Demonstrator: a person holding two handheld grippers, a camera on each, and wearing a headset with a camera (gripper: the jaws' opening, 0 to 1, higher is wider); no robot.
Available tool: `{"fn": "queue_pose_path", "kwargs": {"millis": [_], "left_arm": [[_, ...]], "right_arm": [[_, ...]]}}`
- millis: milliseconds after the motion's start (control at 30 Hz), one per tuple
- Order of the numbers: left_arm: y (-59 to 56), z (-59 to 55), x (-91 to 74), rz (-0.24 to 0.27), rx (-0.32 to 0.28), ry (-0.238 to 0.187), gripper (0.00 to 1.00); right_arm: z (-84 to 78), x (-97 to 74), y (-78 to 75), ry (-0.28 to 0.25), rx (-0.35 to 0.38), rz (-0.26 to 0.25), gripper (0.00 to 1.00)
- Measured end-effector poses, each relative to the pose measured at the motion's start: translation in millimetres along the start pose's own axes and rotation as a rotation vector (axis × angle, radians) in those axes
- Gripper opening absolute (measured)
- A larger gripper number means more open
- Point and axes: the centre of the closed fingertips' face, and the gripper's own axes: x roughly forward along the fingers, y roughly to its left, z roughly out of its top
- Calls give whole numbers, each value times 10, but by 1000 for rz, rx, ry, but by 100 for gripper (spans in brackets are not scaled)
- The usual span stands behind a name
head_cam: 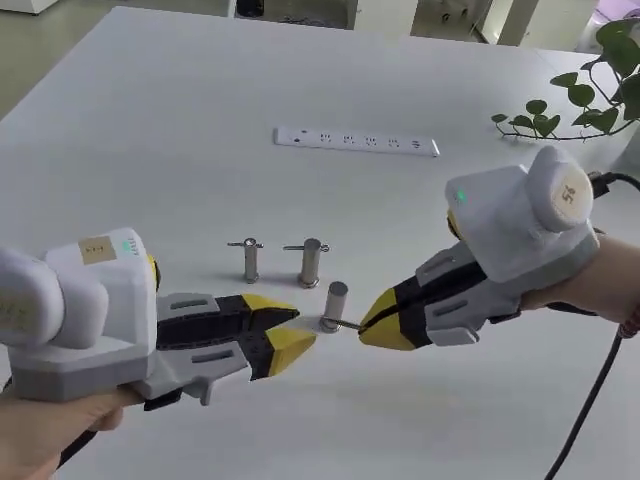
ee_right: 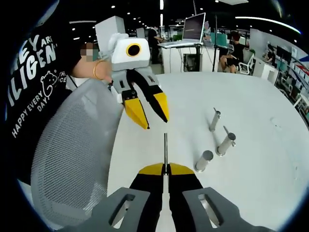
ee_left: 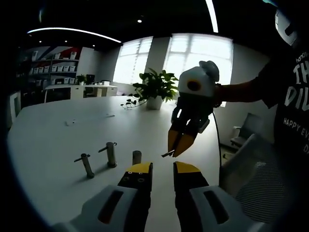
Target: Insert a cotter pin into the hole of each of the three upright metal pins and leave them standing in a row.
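1. While the right gripper has its yellow-tipped jaws pinched fully shut on the near end of a thin cotter pin, the rest of that pin pokes straight out ahead of the tips, unsupported. Held by so little, it could swivel or slip from the grip at any sideways push.
2. Facing it tip to tip, the left gripper has its jaws partly open with nothing between them. It steadies nothing, so whatever the cotter pin nudges is free to move.
3. Just beyond the gap between the two sets of tips stands the bare metal pin, upright, with no cotter pin through it. In the head view the cotter pin's free end lies across its foot. In the gripper views the two look apart, so contact cannot be judged. Its hole is too small to make out. A tip that misses the hole would likely press on the side of this loose, narrow post and topple it.
4. Farther out from the left gripper's tips stand the middle metal pin and the far metal pin, each upright with a cotter pin through it near the top. The bare metal pin sits nearer the grippers than these two, close to the middle one. If it fell that way, it could knock its neighbour down and break the row.
5. Well beyond all the pins, a white power strip lies on the white table, out of harm's way.
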Motion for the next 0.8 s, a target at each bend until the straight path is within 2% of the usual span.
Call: {"fn": "queue_pose_path", "kwargs": {"millis": [300,400,500,800], "left_arm": [[109,-126,67,97,65,45,21],[172,-180,117,135,105,77,21],[203,-219,180,147,122,98,21],[299,-298,362,190,126,129,22]], "right_arm": [[-191,-73,-352,79,11,-97,0],[-244,-74,-390,98,11,-103,0],[-293,-73,-423,117,7,-107,0],[-449,-76,-601,181,-2,-135,0]]}}
